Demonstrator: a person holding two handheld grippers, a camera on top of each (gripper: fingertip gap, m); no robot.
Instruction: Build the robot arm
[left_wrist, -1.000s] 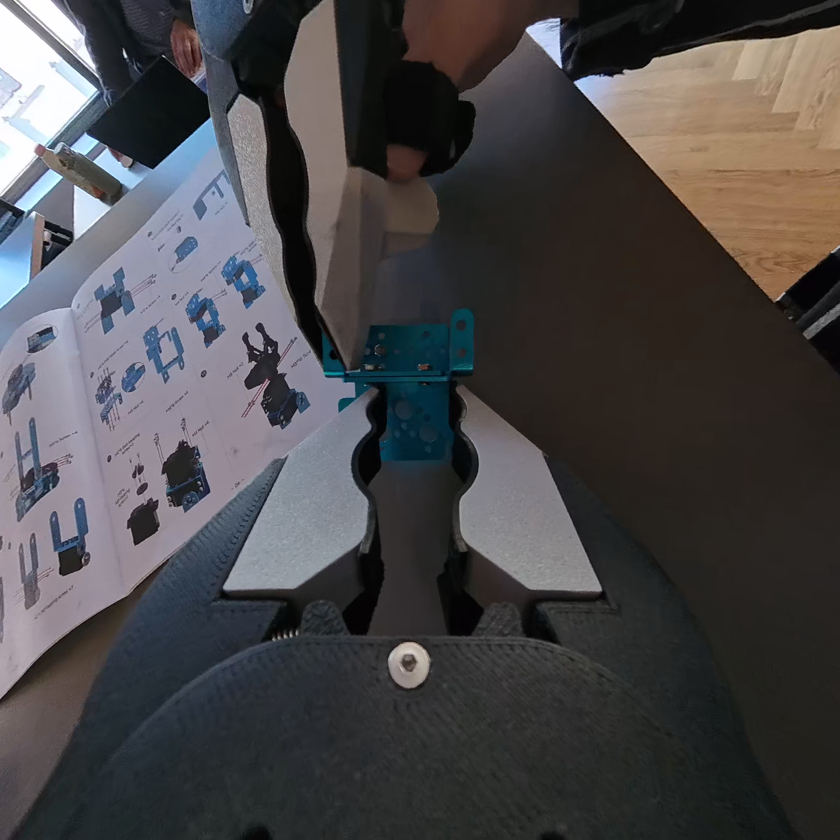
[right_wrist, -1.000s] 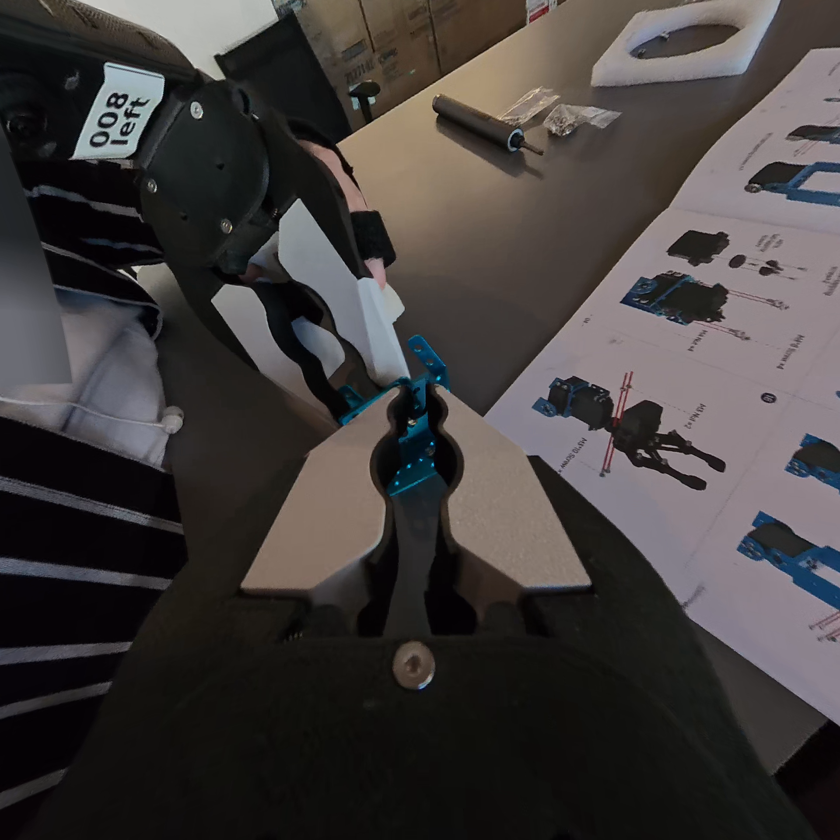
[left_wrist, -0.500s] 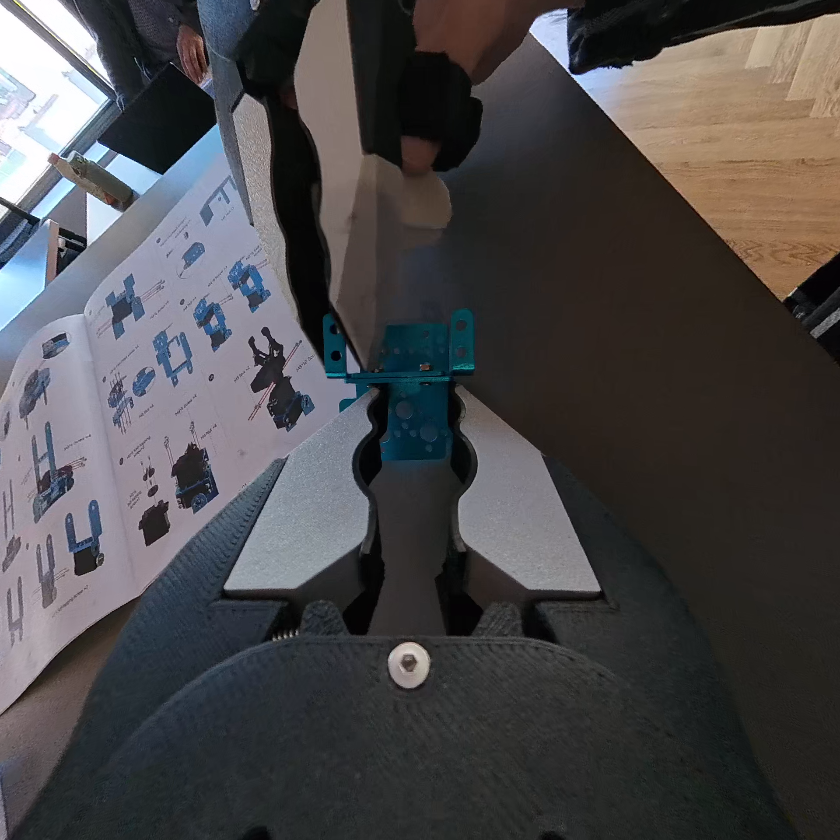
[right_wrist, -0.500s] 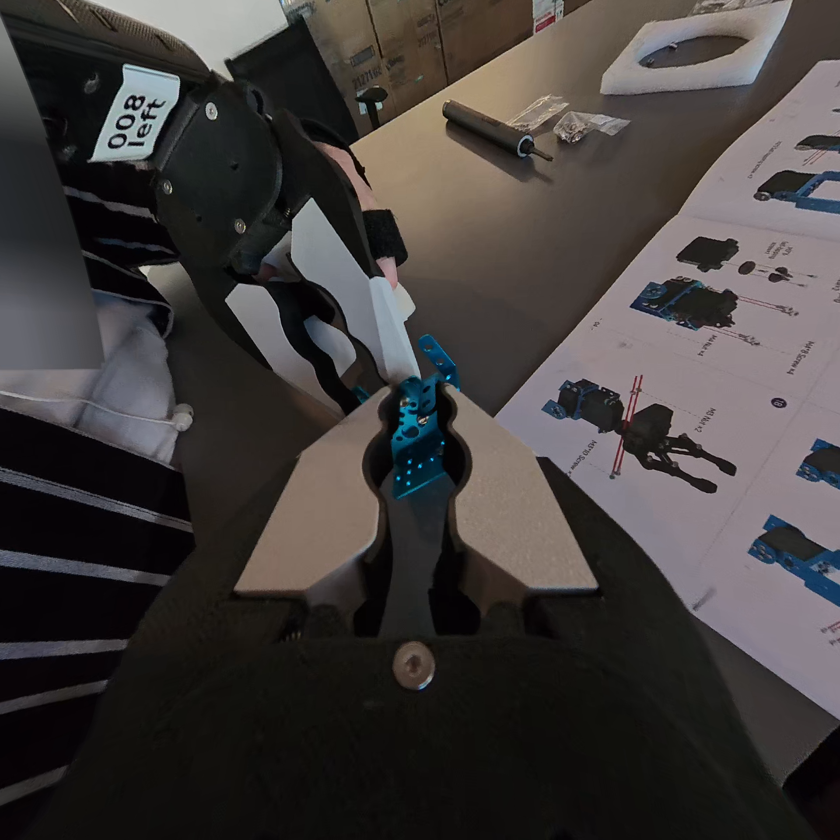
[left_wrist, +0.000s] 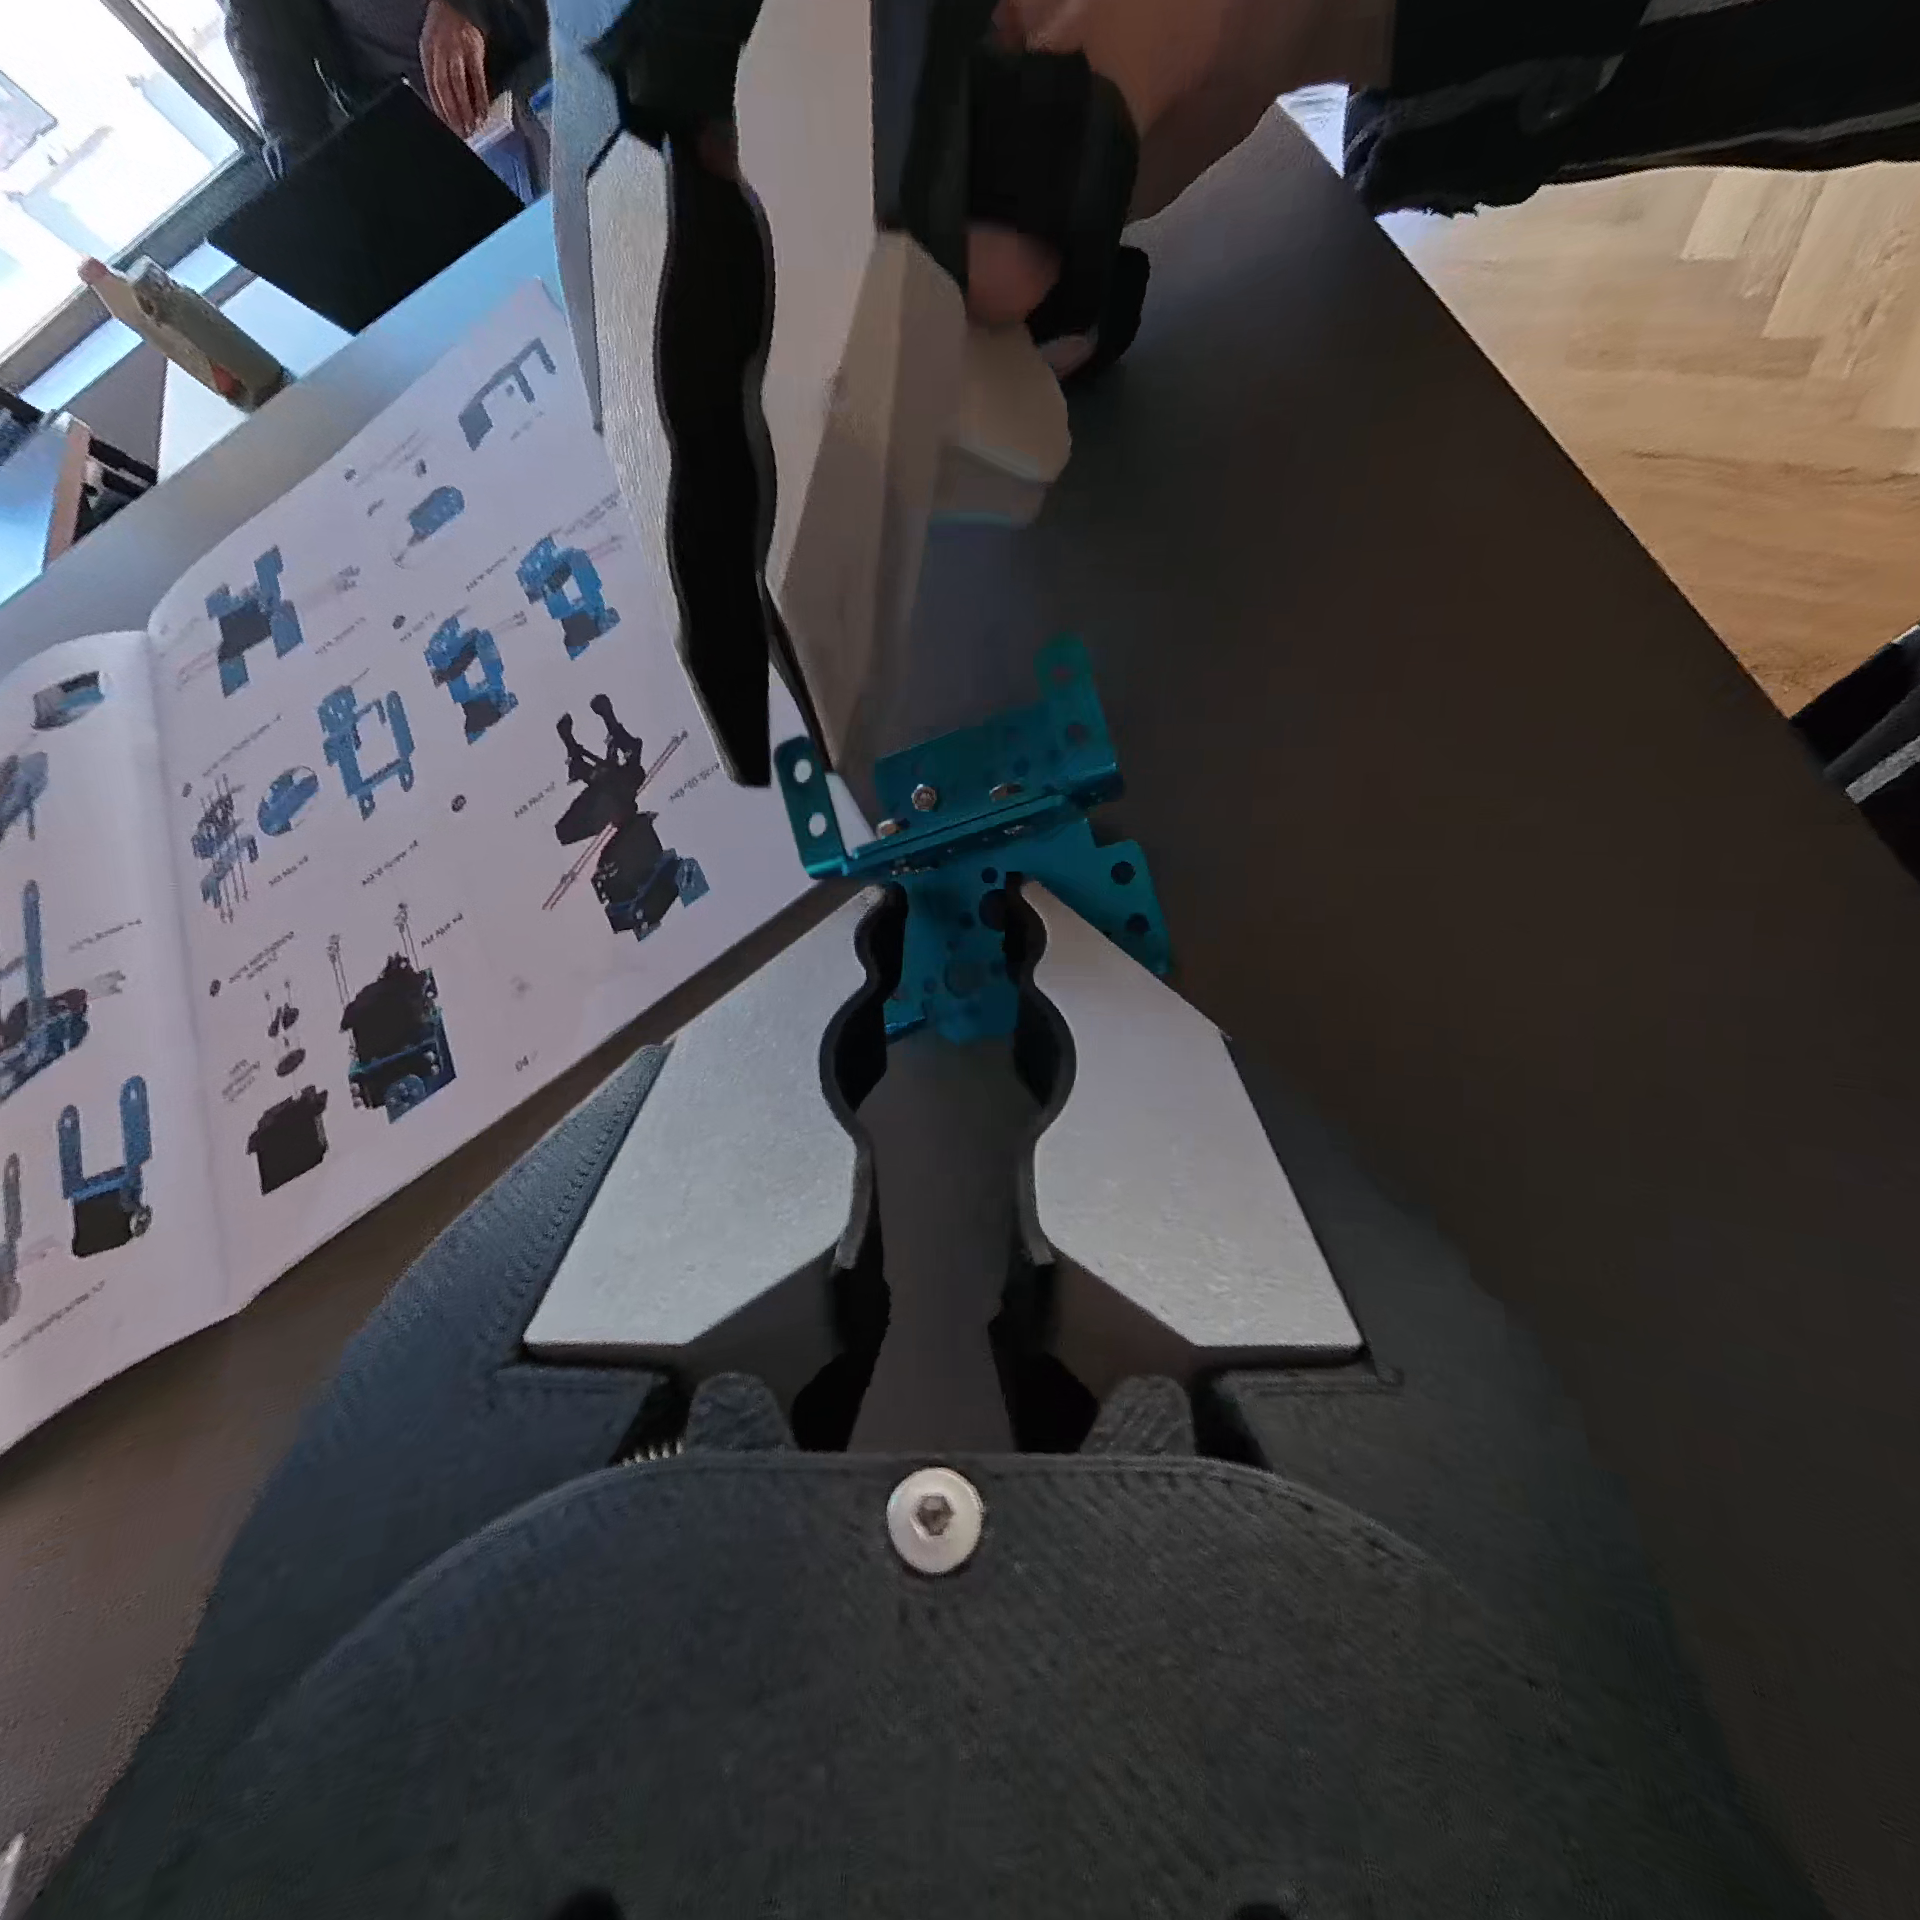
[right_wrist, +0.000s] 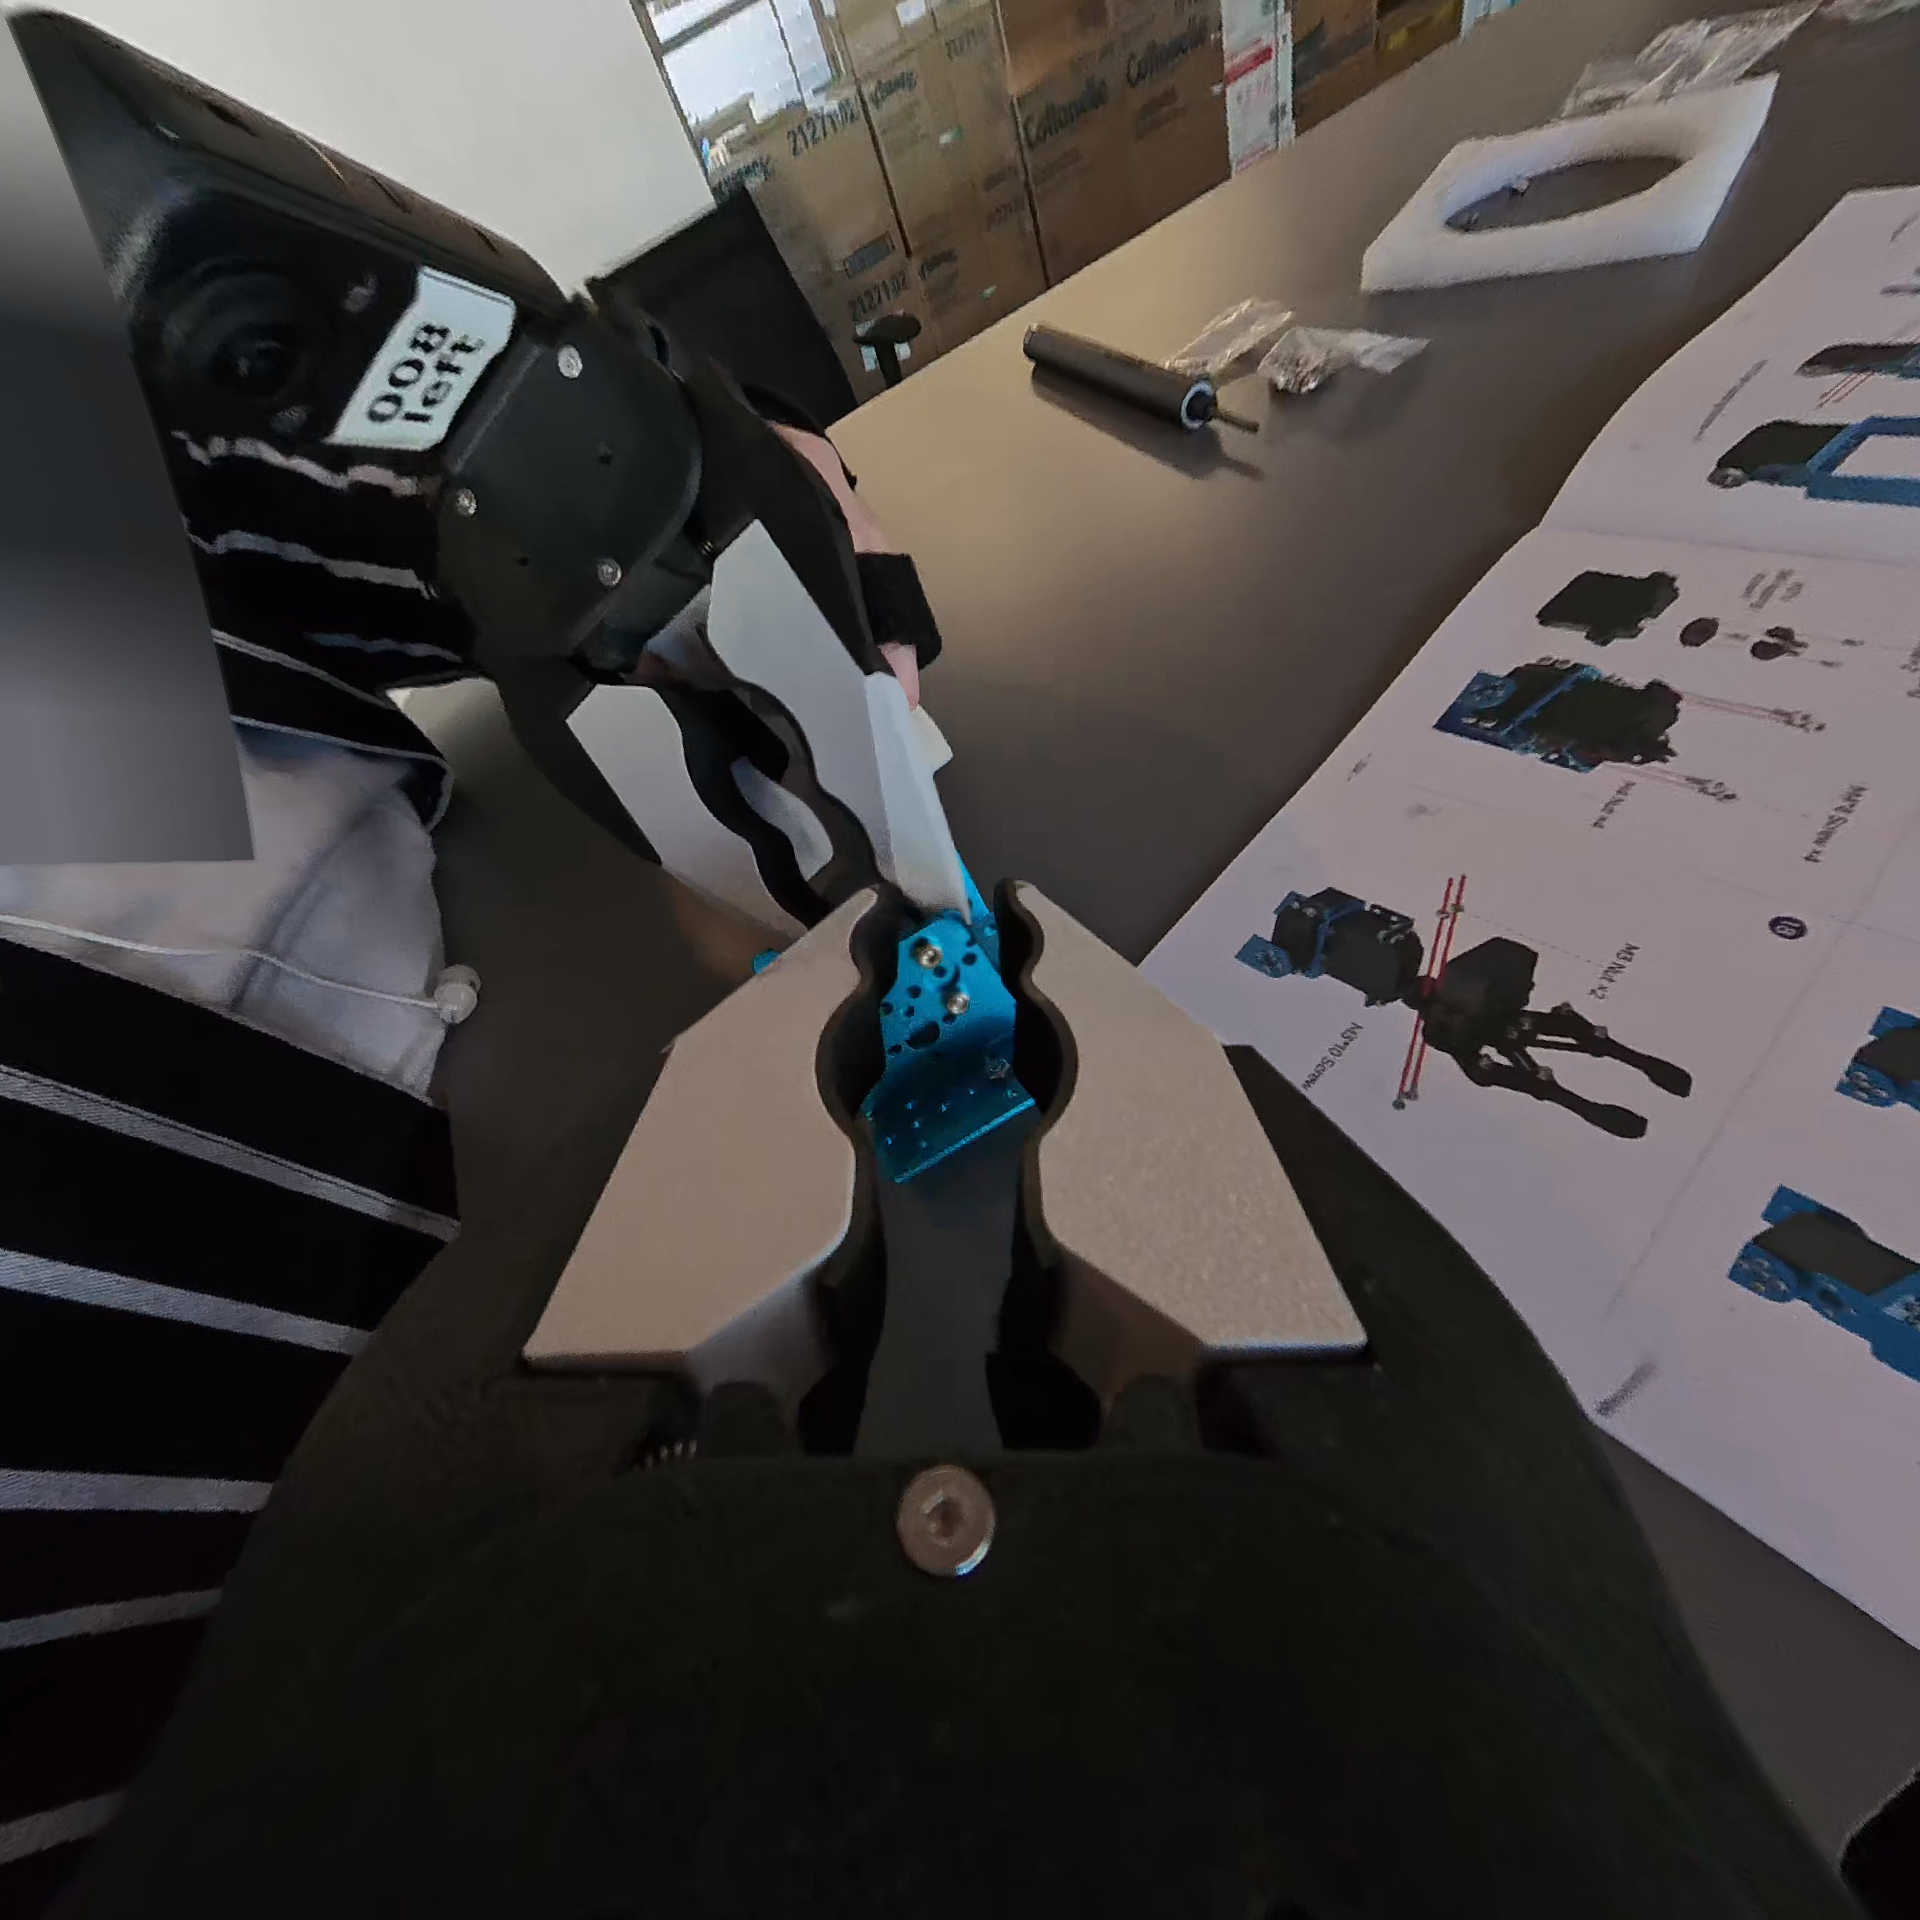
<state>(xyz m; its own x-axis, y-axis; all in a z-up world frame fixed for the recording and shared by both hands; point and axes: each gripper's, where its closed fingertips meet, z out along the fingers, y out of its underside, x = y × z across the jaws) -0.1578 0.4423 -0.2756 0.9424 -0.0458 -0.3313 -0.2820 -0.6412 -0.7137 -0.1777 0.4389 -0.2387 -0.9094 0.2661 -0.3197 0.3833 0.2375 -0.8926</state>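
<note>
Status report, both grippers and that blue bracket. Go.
Left gripper shut on blue bracket assembly. Right gripper shut on the same assembly from the opposite side, fingers almost meeting. Open instruction booklet alongside on dark table; nothing between.

L gripper, grey-faced fingers on black textured body, points fwd and slightly down; jaws nearly closed, tips pinching a blue anodised perforated metal bracket assy. Seen from the R wrist cam, L gripper slopes down from upper left, white finger tip on same bracket. R gripper, same build, jaws narrowed round the bracket from the opposite side. Gloved hand wraps the R gripper's handle; fingertip bare.
</note>
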